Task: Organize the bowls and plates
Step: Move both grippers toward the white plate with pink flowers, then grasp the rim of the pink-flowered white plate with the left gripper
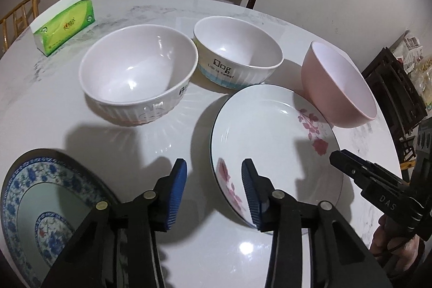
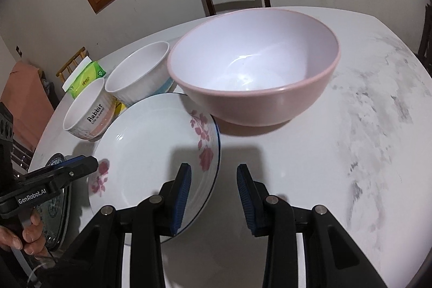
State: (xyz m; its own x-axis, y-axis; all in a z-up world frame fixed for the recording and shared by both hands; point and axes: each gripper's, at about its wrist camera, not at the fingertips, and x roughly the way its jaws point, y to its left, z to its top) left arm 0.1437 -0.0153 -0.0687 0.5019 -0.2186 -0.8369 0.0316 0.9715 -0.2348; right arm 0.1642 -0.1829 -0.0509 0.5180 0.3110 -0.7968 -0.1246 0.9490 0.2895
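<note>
On the counter [image 2: 351, 126], my left gripper [image 1: 214, 190] and right gripper [image 2: 214, 196] hang narrowly parted, holding nothing, astride opposite rims of the floral plate [image 1: 270, 131]. Next, I judge, pinch both rims, then lift toward the blue plate [image 1: 40, 207].

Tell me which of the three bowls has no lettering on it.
The pink bowl beside the flowered plate. It is plain pink outside, while the two white ribbed bowls carry words: one reads "Dog", the other "Rabbit".
</note>
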